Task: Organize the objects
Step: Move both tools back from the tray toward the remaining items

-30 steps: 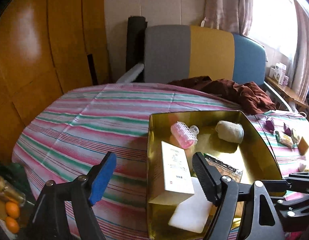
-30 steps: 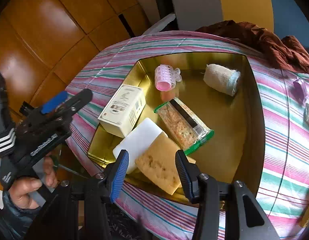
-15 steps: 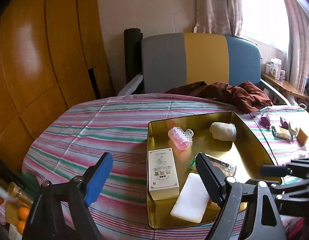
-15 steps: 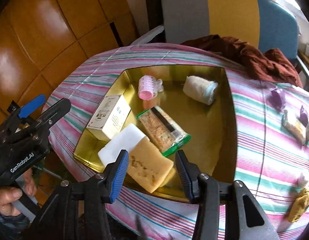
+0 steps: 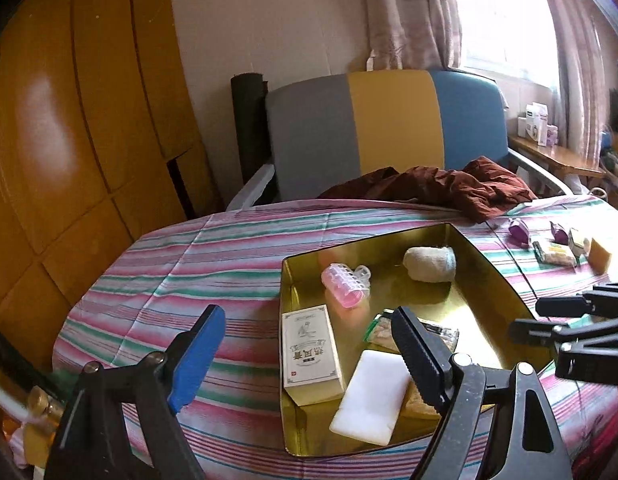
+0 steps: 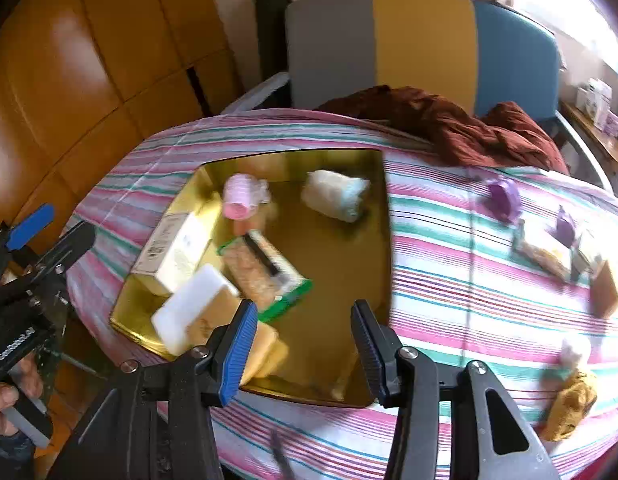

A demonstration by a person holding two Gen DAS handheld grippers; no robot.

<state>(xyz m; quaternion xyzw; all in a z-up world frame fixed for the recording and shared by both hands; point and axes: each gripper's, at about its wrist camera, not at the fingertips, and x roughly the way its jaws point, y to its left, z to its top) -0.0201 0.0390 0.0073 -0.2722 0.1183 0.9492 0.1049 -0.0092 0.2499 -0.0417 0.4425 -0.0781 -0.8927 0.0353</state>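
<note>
1. We hold the left gripper (image 5: 305, 346) wide with nothing between its jaws; they have just been opening.
2. The gold tray (image 5: 505, 280) lies just ahead of it and to its right, holding a pink roller (image 5: 345, 286), a white box (image 5: 309, 350), a white block (image 5: 371, 396) and a bandage roll (image 5: 429, 264).
3. Our right gripper (image 6: 303, 342) hangs over the tray's near edge, jaws parted, gripping nothing.
4. A yellow sponge (image 6: 265, 350) sits just beyond its blue pad.
5. Small items (image 6: 545, 256) lie on the striped cloth (image 6: 449, 280), well to its right.
</note>
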